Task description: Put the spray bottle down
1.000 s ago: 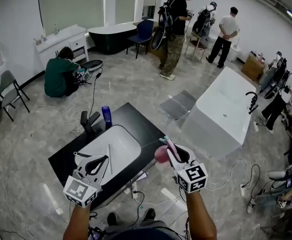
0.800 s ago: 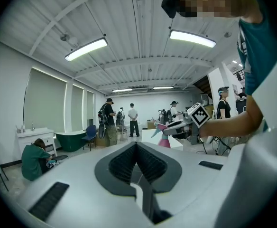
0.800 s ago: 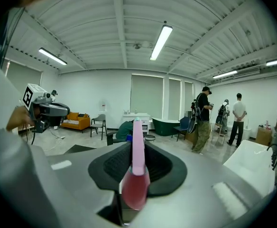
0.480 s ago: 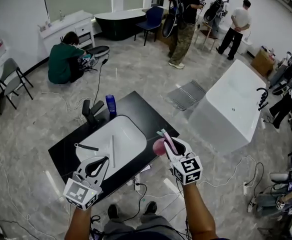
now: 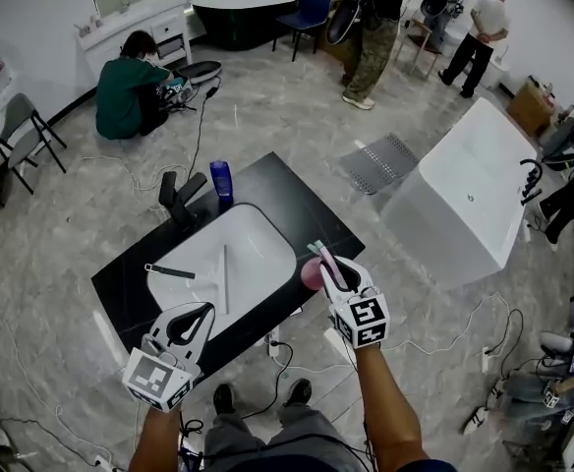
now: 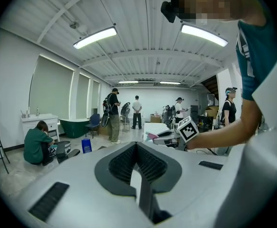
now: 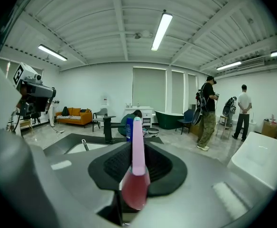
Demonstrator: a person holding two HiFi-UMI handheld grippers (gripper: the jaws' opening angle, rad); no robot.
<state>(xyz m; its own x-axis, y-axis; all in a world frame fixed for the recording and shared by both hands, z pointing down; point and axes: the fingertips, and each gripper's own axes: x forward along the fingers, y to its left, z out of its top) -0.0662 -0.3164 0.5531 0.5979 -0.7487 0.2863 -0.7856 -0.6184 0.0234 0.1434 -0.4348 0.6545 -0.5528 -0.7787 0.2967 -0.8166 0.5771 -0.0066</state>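
The spray bottle (image 5: 313, 274) has a round pink body and a pale pink head with a teal tip. My right gripper (image 5: 328, 268) is shut on it and holds it at the right front edge of the black counter (image 5: 297, 200). In the right gripper view the spray bottle (image 7: 136, 184) stands between the pads, its head pointing away from the camera. My left gripper (image 5: 203, 311) hovers at the counter's front edge, below the white sink basin (image 5: 258, 249). In the left gripper view, the left gripper (image 6: 136, 146) holds nothing and its tips meet.
A black faucet (image 5: 181, 200) and a blue bottle (image 5: 221, 178) stand at the counter's back. A black-handled tool (image 5: 169, 271) and a white stick (image 5: 224, 278) lie in the basin. A white bathtub (image 5: 474, 195) stands to the right. Cables cross the floor; several people are further back.
Both grippers have sunk, the right one further, carrying the spray bottle down toward the counter's right edge. Neither gripper's jaws have changed.
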